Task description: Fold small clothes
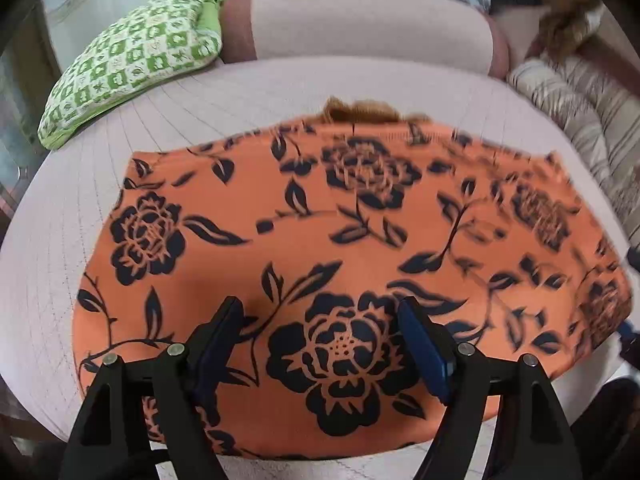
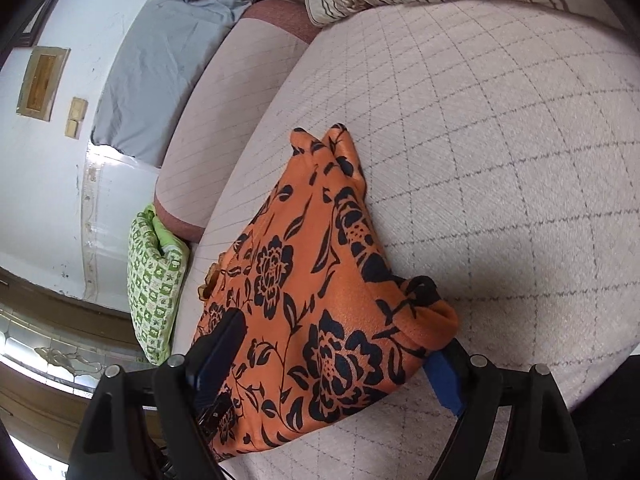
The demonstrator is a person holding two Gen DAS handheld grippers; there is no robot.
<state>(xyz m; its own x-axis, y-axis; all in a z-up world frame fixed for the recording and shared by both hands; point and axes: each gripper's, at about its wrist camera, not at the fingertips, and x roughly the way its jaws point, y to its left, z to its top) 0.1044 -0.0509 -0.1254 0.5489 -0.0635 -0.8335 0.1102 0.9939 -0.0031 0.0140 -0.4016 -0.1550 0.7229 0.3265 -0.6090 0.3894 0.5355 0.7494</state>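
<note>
An orange garment with black flower print [image 1: 340, 240] lies spread on a pale quilted cushion [image 1: 60, 248]. My left gripper [image 1: 320, 312] is open just above its near part, the jaws wide apart and holding nothing. In the right wrist view the same garment [image 2: 320, 300] is bunched in a mound at its right end. My right gripper [image 2: 340, 344] is open, its jaws straddling that end; the right finger [image 2: 444, 380] is partly under a fold. I cannot tell whether the pads touch the cloth.
A green and white patterned cushion [image 1: 132, 60] lies at the far left, and also shows in the right wrist view [image 2: 156, 284]. A striped beige cushion [image 1: 580, 120] lies at the right. A pink backrest [image 1: 360, 24] runs behind. Bare quilted seat [image 2: 500, 140] spreads right of the garment.
</note>
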